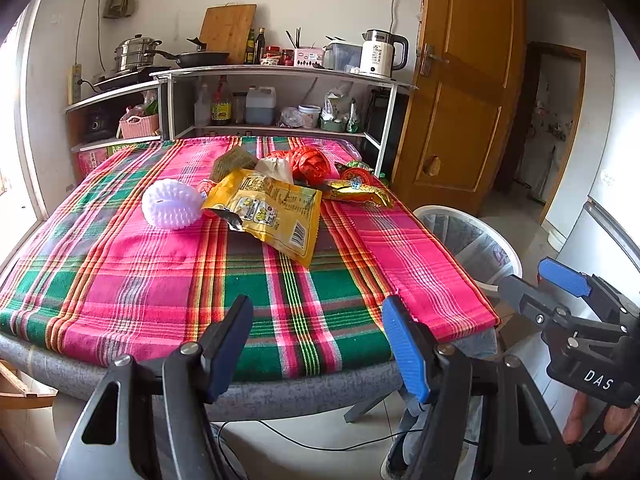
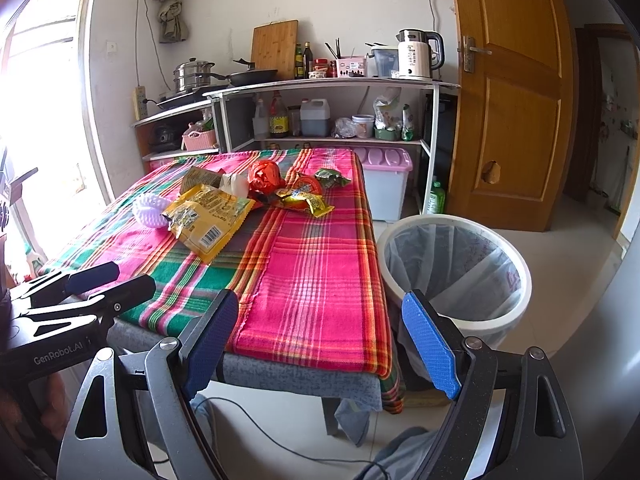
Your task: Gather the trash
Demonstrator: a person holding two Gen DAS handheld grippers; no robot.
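Trash lies in a heap at the far middle of the plaid-covered table: a yellow snack bag, a white foam fruit net, a crumpled red wrapper, a gold and red wrapper, a tissue and a green wrapper. My left gripper hovers open over the table's near edge, empty. My right gripper is open and empty at the near right corner, beside the white lined bin.
The bin stands on the floor right of the table. Behind the table is a shelf unit with pots, bottles and a kettle. A pink-lidded storage box and a wooden door are at the right. A cable trails on the floor.
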